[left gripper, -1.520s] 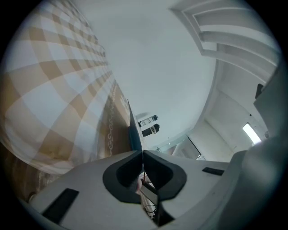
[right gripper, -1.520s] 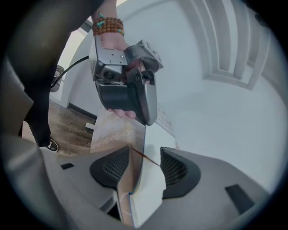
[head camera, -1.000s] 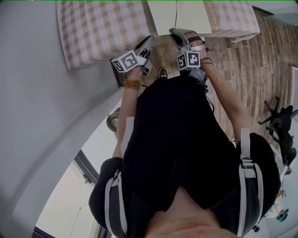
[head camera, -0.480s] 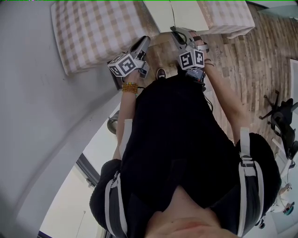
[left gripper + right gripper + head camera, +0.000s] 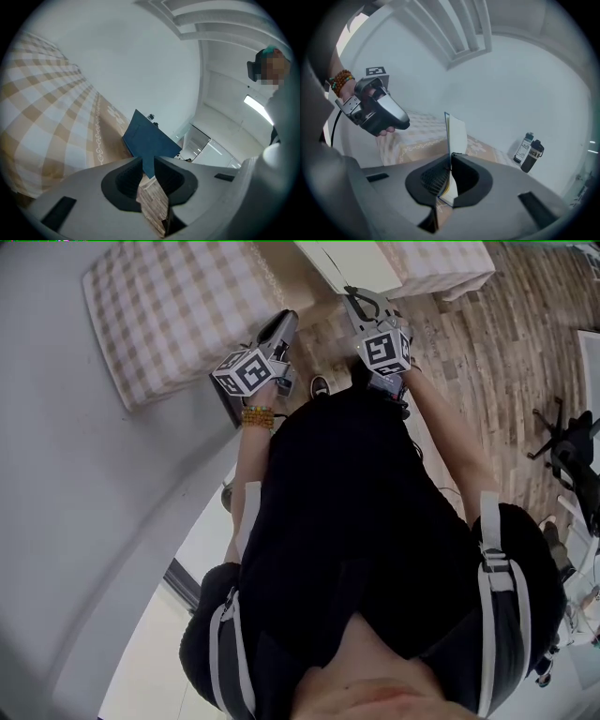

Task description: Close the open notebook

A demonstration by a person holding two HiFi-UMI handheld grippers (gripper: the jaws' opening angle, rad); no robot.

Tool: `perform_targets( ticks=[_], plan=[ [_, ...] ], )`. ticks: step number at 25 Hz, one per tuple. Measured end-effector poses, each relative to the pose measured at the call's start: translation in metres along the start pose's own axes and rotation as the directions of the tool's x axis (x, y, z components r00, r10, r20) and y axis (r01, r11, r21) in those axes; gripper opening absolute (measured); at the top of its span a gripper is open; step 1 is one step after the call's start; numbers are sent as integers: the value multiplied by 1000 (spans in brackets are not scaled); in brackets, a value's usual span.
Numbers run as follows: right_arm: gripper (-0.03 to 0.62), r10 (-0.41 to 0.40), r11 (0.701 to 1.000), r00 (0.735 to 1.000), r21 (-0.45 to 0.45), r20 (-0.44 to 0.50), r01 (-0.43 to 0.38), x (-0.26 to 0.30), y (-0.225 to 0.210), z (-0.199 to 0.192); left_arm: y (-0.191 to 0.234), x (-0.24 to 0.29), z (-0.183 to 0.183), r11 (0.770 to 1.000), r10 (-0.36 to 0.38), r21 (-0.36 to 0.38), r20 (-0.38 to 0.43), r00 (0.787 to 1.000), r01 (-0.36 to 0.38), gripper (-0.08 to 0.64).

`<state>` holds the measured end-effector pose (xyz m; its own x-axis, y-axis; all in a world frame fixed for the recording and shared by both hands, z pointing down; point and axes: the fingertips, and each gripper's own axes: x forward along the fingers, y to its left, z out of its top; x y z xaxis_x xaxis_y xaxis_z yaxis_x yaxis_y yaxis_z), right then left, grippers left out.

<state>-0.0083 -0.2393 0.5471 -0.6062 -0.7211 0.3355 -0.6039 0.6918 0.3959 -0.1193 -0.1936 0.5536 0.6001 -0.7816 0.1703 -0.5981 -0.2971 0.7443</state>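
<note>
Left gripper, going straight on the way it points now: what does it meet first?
Most likely the notebook: its blue cover, clamped in the right gripper, sits straight beyond the left gripper's slightly parted jaws. Depth is unclear, so how near it is can't be told.

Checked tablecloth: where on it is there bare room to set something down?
The wide stretch of tablecloth left of the notebook, out to the cloth's edge, is bare. It is crowded at the notebook itself, and two bottles stand off to its right.
</note>
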Motion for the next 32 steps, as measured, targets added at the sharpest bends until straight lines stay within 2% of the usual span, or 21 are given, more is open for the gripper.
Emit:
perform_targets(
  ticks=[3,5,9,12,18,23,26,30,32],
  plan=[
    [12,-10,998,1000,57,-9,10,5,-18,0,-7,16,9,1000,5,27,-25,1000,-4,78],
    [12,-24,990,1000,140,-7,25,4,-24,-5,-12,20,5,999,-1,53,-33,999,3,78],
    [11,-57,943,998,325,-34,65,7,-37,-19,-15,29,2,997,-17,80,-47,999,21,78],
    [11,-74,907,994,409,-79,100,20,-54,-30,-13,44,15,996,-28,79,-71,997,34,72],
    [12,-93,880,986,452,-141,147,40,-80,-50,-12,70,23,995,-38,87,-103,994,47,66],
    [22,-87,871,978,462,-188,166,10,-69,-79,-31,57,-14,994,-40,100,-110,993,51,66],
    [31,-82,874,973,453,-215,174,-3,-65,-93,-43,52,-32,993,-40,104,-110,993,51,66],
    [46,-82,884,960,425,-267,194,26,-82,-91,-31,76,-5,995,-28,95,-136,990,41,66],
    [60,-90,889,957,411,-277,203,10,-73,-100,-39,68,-23,994,-29,98,-133,991,42,66]
  ],
)
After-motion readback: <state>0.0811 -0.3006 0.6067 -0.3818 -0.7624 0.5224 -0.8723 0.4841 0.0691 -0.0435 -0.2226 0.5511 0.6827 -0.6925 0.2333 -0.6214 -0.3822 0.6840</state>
